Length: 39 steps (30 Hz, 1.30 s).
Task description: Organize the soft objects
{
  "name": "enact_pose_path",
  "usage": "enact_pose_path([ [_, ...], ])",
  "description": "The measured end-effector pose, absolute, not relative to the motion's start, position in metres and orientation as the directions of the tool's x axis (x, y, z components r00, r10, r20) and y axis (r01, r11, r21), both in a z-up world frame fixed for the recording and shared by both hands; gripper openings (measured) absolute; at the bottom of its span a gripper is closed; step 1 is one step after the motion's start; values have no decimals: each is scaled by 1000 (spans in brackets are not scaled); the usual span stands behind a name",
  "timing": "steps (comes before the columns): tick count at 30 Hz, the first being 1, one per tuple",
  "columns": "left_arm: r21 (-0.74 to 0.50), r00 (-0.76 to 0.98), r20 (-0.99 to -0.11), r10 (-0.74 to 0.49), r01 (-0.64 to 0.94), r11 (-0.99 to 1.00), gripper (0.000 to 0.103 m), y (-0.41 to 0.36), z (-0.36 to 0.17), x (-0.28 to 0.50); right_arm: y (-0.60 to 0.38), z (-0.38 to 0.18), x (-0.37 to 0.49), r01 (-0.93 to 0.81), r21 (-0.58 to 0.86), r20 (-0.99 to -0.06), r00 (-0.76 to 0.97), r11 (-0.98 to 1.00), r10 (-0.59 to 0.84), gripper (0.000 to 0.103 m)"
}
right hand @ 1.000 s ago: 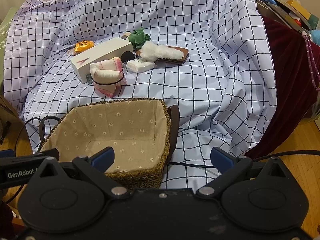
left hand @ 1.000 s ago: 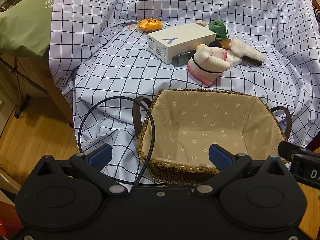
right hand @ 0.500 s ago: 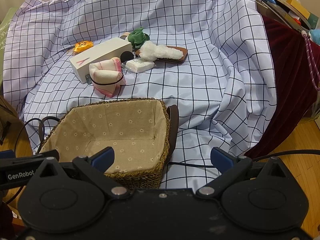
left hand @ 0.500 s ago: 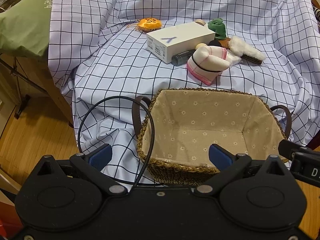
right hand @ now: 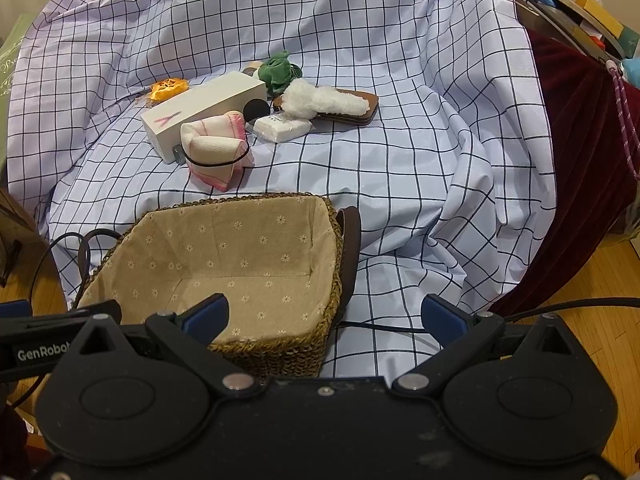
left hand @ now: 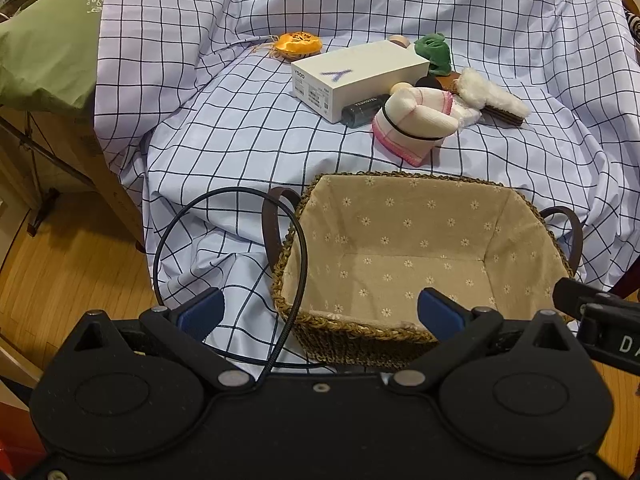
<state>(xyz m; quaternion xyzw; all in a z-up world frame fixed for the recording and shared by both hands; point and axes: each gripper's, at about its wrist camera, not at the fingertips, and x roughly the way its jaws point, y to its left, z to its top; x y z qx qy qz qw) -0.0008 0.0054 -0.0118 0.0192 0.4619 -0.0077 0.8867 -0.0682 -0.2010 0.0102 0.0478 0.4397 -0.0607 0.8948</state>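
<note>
A woven basket with a floral cloth lining sits on the checked sheet, with nothing inside. Behind it lie a rolled pink-and-white towel bound by a black band, a green soft toy, an orange pouch and a white fluffy brush. My left gripper hangs open over the basket's near left rim. My right gripper is open at the basket's near right corner. Neither holds anything.
A white box, a dark bottle and a small white packet lie among the soft things. A black cable loops left of the basket. Green bedding is far left, dark red cloth on the right.
Both views have shifted very slightly; the objects and the basket stay where they were. Both grippers remain open.
</note>
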Motion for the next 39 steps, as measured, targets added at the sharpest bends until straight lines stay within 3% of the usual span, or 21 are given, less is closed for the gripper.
enact_pose_path([
  [39, 24, 571, -821, 3, 30, 999, 100, 5, -14, -2, -199, 10, -68, 148, 29, -793, 606, 989, -67, 103],
])
